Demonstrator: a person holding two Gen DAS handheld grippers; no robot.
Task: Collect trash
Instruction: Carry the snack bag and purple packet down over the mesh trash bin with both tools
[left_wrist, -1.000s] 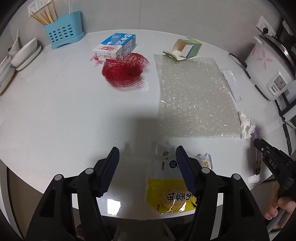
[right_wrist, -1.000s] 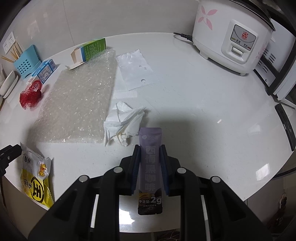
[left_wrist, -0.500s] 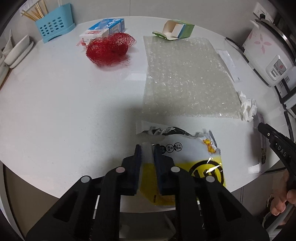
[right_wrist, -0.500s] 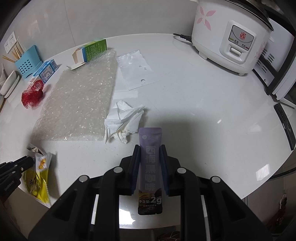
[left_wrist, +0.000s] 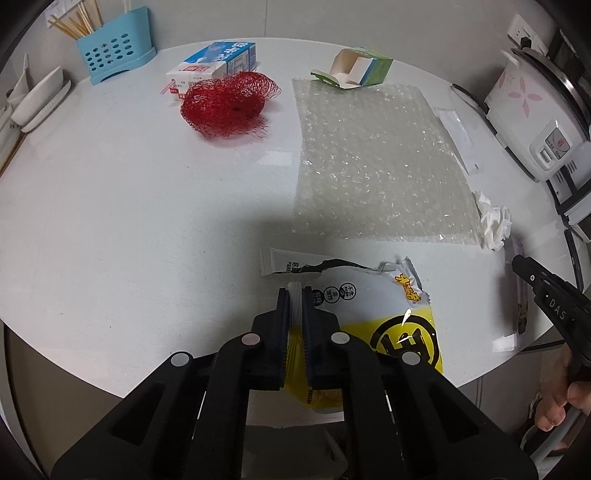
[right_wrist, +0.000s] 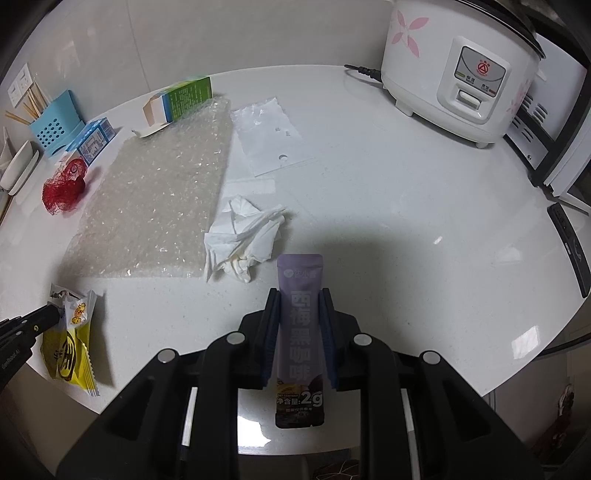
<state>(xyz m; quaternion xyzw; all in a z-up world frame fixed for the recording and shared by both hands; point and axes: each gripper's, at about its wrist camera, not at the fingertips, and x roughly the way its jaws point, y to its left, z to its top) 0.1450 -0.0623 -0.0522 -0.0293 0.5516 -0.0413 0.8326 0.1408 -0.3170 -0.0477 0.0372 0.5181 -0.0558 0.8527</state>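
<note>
The left gripper (left_wrist: 294, 295), wide open 1 second ago, now pinches the yellow snack wrapper (left_wrist: 384, 321); the right gripper (right_wrist: 299, 295) still clamps the purple coffee sachet (right_wrist: 300, 325). Both hands full: likely bin next.

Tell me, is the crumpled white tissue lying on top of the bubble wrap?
No, the crumpled tissue lies on the bare table just beside the bubble wrap's corner.

Glossy white tabletop (right_wrist: 406, 206), shiny foil-like snack wrapper (left_wrist: 391, 325), perhaps plastic.
</note>
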